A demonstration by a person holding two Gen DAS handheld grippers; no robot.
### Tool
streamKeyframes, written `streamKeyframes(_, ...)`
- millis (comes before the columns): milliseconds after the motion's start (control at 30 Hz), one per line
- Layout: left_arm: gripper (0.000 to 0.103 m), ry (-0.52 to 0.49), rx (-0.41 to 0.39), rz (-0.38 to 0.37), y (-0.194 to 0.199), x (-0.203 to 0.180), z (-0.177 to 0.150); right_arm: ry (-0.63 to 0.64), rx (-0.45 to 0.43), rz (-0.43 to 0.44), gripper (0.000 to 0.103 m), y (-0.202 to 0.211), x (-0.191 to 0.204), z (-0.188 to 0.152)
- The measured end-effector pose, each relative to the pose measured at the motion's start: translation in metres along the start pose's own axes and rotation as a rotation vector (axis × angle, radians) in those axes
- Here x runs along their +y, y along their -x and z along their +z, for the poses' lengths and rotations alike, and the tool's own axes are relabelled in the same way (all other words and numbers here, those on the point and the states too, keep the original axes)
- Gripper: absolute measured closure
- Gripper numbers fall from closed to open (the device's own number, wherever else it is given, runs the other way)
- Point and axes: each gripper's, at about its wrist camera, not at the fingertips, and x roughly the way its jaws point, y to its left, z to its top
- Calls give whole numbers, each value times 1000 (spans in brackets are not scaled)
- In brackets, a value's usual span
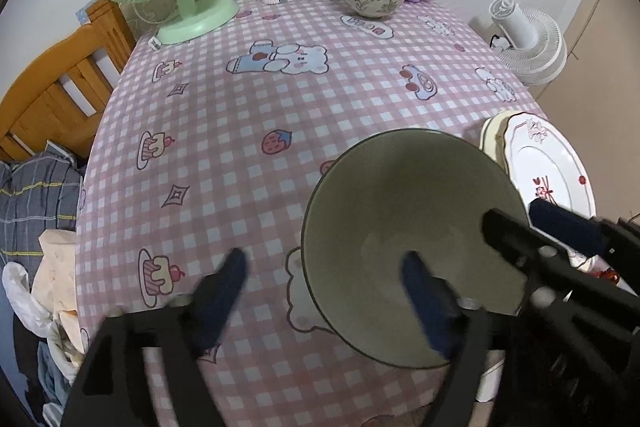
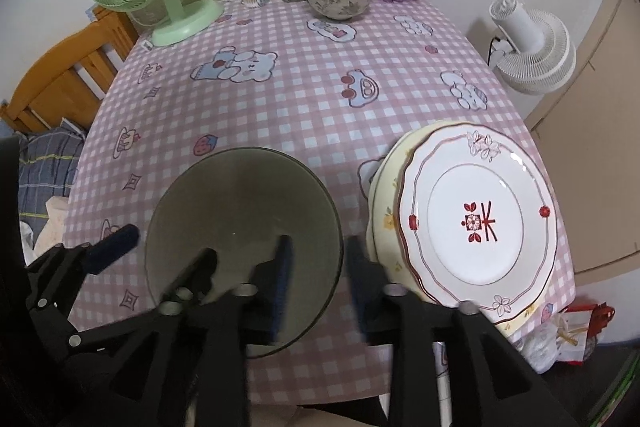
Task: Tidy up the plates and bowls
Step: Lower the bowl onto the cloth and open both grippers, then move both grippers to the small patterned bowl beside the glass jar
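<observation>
Green bowl (image 1: 404,227) sits on the surface near its front edge, rim lying between the left fingers (image 1: 424,299), which stand wide apart, one inside, one outside, neither pressing. Right fingers (image 2: 358,267) also apart and empty, straddling the bowl's rim just beside the plates (image 2: 476,219). Risk: lifting away carelessly, an inside finger hooks the rim and tips or drags the bowl; the right outer finger could nudge the stack.

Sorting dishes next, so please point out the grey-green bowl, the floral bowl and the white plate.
grey-green bowl (image 1: 400,211): left wrist view, inner wall.
floral bowl (image 2: 340,7): right wrist view, outer side.
white plate (image 2: 476,187): right wrist view, flat centre.
</observation>
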Motion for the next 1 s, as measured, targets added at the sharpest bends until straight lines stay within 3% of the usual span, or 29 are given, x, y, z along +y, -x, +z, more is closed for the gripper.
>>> streamKeyframes(33, 15, 1, -5, -7, 2, 1, 0, 7, -18, -1, 43, 4, 2, 0)
streamKeyframes(133, 13, 8, -4, -28, 7, 3, 2, 25, -55, 5, 33, 15, 7, 1)
streamKeyframes(533, 13, 89, -77, -59, 35, 8, 19, 24, -101, 40, 25, 40, 9, 21)
streamKeyframes(800, 12, 116, -154, 7, 51, -7, 42, 29, -149, 84, 25, 53, -9, 44)
streamKeyframes(1000, 12, 174, -188, 84, 55, -22, 63, 101, -183, 115, 25, 56, -25, 70)
